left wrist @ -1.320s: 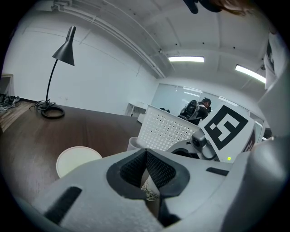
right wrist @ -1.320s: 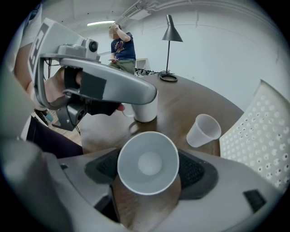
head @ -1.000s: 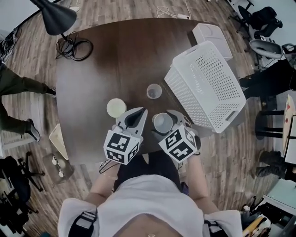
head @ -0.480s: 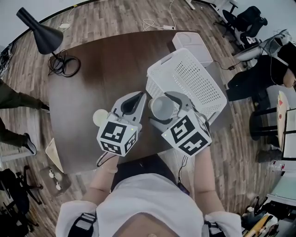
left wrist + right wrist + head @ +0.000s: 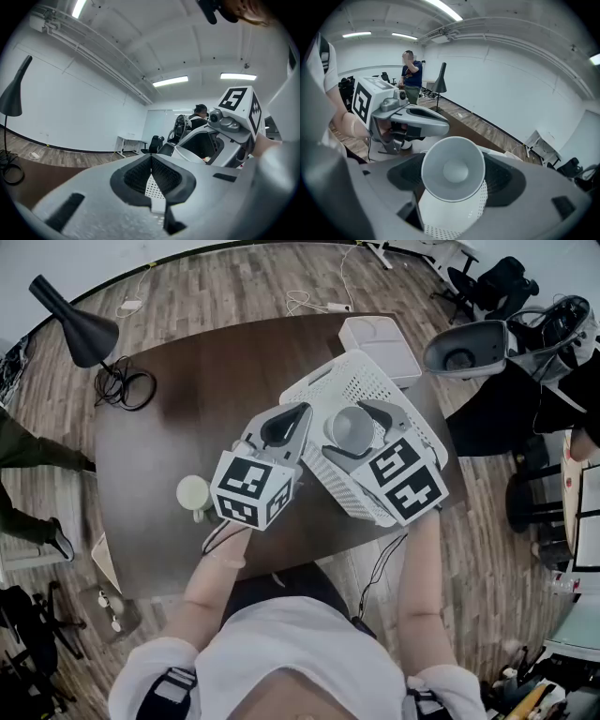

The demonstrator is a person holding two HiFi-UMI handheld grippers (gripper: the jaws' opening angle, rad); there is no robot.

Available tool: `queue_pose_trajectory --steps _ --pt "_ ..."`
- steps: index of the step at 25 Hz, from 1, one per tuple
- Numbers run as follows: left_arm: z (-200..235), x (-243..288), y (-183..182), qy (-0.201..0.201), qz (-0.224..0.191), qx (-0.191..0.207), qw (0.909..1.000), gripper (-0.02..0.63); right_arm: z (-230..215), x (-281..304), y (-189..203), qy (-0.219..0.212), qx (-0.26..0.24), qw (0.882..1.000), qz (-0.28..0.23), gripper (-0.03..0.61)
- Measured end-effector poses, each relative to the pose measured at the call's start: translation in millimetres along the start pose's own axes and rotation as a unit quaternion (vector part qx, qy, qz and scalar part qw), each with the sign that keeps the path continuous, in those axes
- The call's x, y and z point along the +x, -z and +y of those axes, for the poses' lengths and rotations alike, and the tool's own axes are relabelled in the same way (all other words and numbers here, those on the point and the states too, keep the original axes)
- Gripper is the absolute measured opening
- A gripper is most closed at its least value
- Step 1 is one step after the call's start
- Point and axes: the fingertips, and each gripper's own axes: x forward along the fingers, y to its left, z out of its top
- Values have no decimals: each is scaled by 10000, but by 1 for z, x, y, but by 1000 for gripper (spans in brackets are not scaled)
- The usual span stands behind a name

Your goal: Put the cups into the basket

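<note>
My right gripper (image 5: 354, 414) is shut on a grey cup (image 5: 352, 430), held mouth-up above the white perforated basket (image 5: 323, 381) on the dark table (image 5: 187, 409). In the right gripper view the grey cup (image 5: 453, 168) fills the space between the jaws, with the basket's mesh (image 5: 440, 220) below it. My left gripper (image 5: 302, 411) hangs just left of it, shut and with nothing in it. Its tips (image 5: 151, 157) meet, and the basket shows through the gap under them. A cream cup (image 5: 192, 493) stands on the table left of my left gripper.
A white box (image 5: 380, 334) lies behind the basket. A black lamp (image 5: 80, 320) and a coil of cable (image 5: 131, 390) occupy the table's far left corner. An office chair (image 5: 469, 348) stands off the table's right side. A person (image 5: 411, 70) stands across the room.
Both grippers have risen and moved away from me and rightward, from the table's near edge to over the basket, the right one carrying the grey cup. The clear cup seen earlier is now out of sight.
</note>
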Motion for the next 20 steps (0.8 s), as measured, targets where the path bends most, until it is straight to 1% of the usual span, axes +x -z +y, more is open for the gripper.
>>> queue_pose_trajectory --steps 8,11,15,20 --pt "-20 53 -5 187 -64 -3 9998 11 -43 -1 47 110 249 9994 228 390" --pt "-25 71 -6 212 -72 -19 9997 11 -54 7 58 32 338 9991 246 390" --pt "-25 95 -11 142 -177 -18 9997 11 -71 24 72 -108 419 9987 252 390" --pt "-10 130 -21 37 -401 139 9991 11 -87 52 83 -286 493 9979 317 390"
